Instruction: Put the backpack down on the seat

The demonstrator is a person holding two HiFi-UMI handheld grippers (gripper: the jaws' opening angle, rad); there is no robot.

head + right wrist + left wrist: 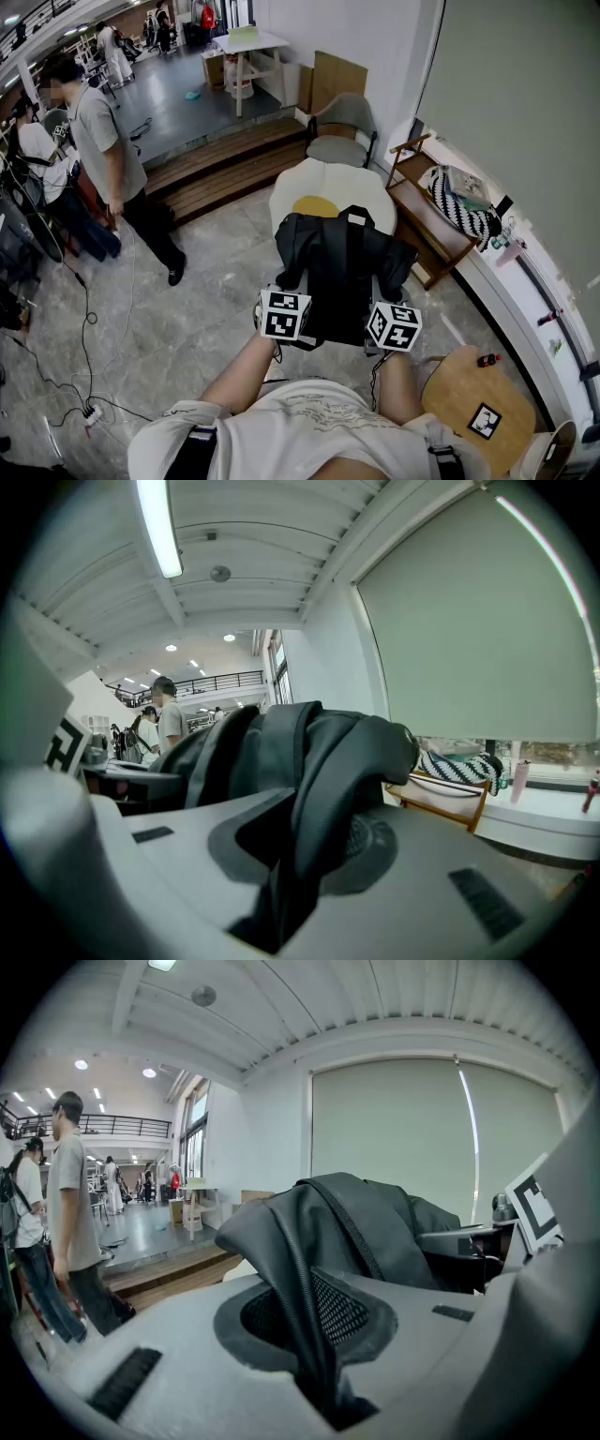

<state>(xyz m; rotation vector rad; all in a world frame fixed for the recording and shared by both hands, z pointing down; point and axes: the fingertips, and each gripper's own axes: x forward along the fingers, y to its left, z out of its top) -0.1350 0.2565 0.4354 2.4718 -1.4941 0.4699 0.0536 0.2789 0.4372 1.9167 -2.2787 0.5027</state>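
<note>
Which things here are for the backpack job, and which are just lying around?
For the job: black fabric backpack, white egg-shaped seat with yellow middle, left tongs, right tongs, both gripping it.
Just lying about: grey padded chair, black-and-white striped bag, round wooden stool.

Materials as I read them: backpack (342, 272), black cloth with a dull sheen, its straps lined with open mesh; left tongs (314, 1335) and right tongs (309, 855), matt grey plastic, slightly grainy; seat (319, 183), smooth cream covering; floor (206, 309), polished grey marbled stone; shelf (422, 220) and steps (220, 173), bare matt wood.
</note>
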